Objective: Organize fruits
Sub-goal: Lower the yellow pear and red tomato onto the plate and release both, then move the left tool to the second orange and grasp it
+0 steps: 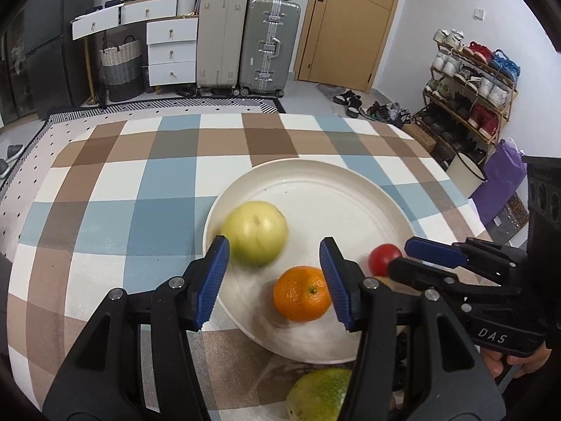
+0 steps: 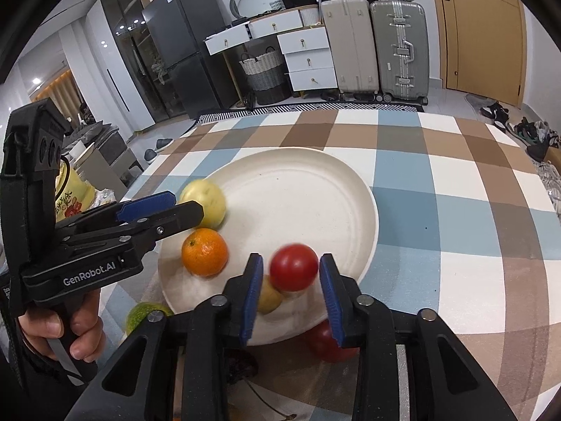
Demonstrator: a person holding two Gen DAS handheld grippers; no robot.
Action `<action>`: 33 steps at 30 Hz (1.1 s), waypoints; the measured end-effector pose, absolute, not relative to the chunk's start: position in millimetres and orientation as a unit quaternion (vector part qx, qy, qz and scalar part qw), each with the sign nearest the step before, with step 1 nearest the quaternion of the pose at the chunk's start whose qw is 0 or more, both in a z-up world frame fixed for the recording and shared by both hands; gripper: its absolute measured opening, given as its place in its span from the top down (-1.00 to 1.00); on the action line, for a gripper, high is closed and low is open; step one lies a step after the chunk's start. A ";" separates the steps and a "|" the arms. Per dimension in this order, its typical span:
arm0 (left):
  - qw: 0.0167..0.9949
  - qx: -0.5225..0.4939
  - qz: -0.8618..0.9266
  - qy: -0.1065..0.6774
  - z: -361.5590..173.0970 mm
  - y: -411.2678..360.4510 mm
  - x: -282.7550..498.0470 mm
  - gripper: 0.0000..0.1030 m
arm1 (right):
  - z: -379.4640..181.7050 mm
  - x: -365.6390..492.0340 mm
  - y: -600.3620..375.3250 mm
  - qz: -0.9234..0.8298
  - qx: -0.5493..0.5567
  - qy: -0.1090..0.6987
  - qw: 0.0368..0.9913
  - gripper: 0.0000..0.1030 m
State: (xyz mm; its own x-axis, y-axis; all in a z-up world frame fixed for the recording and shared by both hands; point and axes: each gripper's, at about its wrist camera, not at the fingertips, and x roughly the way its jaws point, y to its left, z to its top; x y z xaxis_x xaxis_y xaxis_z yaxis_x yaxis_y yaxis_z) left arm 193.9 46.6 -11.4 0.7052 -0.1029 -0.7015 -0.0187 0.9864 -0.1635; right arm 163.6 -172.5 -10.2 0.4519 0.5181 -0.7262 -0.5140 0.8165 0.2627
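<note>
A white plate lies on the checked tablecloth. On it sit a yellow-green apple and an orange. My left gripper is open and empty above the plate's near-left edge, just behind the apple. My right gripper is open, with a red tomato blurred between its pads over the plate's near edge. A small yellowish fruit lies on the plate under the tomato.
A green-yellow fruit and a red fruit lie on the cloth in front of the plate. A dark fruit with a stem lies near them. Suitcases, drawers and a shoe rack stand beyond the table.
</note>
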 end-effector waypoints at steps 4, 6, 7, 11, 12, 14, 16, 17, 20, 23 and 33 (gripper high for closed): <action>0.923 -0.069 -0.022 0.378 -3.2 45.2 183.5 -0.10 | -2.7 156.8 -174.1 0.306 0.002 0.415 0.857 0.10; 0.924 -0.072 -0.024 0.374 1.9 46.4 174.9 -0.30 | 0.5 153.3 -176.0 0.306 0.001 0.412 0.858 -0.03; 0.926 -0.073 -0.025 0.370 4.2 47.0 170.5 -0.38 | 1.8 151.6 -177.5 0.306 0.001 0.411 0.859 -0.13; 0.930 -0.074 -0.019 0.360 13.9 49.8 151.5 -0.60 | 6.0 143.7 -186.3 0.304 0.003 0.410 0.860 -0.64; 0.930 -0.074 -0.016 0.360 15.8 50.6 147.3 -0.61 | 6.6 142.1 -188.6 0.303 0.005 0.410 0.860 -0.74; 0.930 -0.077 -0.012 0.360 18.0 52.2 140.1 -0.63 | 7.3 139.6 -194.5 0.297 0.009 0.412 0.861 -0.82; 0.929 -0.078 -0.009 0.361 19.2 52.6 132.2 -0.71 | 7.9 136.5 -200.8 0.292 0.014 0.414 0.862 -0.96; 0.929 -0.077 -0.006 0.361 19.4 52.3 128.6 -0.78 | 8.4 134.4 -203.7 0.291 0.017 0.414 0.862 -0.98; 0.931 -0.070 0.008 0.359 20.0 51.7 115.6 -0.99 | 9.8 128.5 -212.1 0.287 0.027 0.416 0.862 -0.99; 0.931 -0.072 0.012 0.359 20.2 51.6 103.6 -0.99 | 10.9 121.8 -218.4 0.281 0.029 0.416 0.864 -0.99; 0.929 -0.070 0.007 0.362 22.1 43.2 80.6 -0.99 | 10.8 103.0 -224.9 0.276 0.018 0.418 0.865 -0.99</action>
